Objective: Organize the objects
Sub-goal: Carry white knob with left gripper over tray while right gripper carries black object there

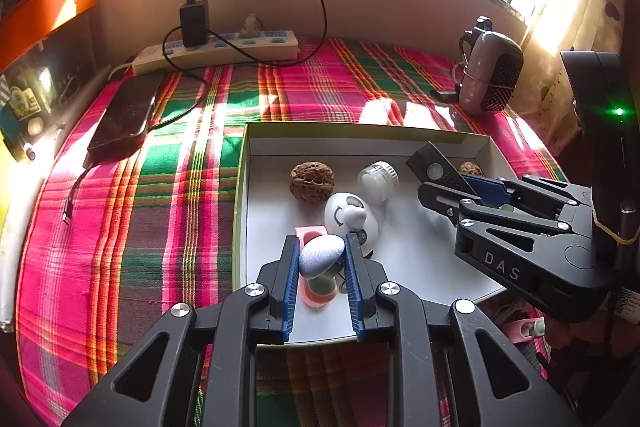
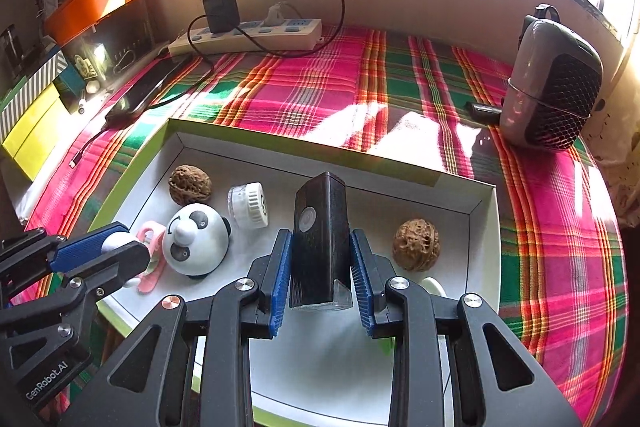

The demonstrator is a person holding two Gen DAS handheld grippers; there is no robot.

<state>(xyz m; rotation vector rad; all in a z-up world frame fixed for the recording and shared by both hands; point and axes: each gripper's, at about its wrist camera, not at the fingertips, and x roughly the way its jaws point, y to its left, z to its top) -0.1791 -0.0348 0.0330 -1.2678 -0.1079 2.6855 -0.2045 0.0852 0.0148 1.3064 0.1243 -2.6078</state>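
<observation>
Left hand-held gripper (image 1: 322, 259) is clamped on a small pale blue-grey egg-shaped object (image 1: 320, 254), held over the near-left part of the shallow white box (image 1: 360, 141), just above a pink clip-like item (image 1: 316, 291). Right hand-held gripper (image 2: 322, 275) grips a black rectangular device (image 2: 320, 239) upright, blue pads against both its sides, over the box middle. In the box: panda-face dome (image 2: 196, 239) beside the pink item, white ribbed cap (image 2: 248, 205) behind it, one walnut (image 2: 190, 185) far left, second walnut (image 2: 416, 245) right of the black device. Box sits on the plaid-covered surface (image 2: 320, 83); power strip (image 2: 248, 37) and phone (image 1: 124, 115) at the back.
</observation>
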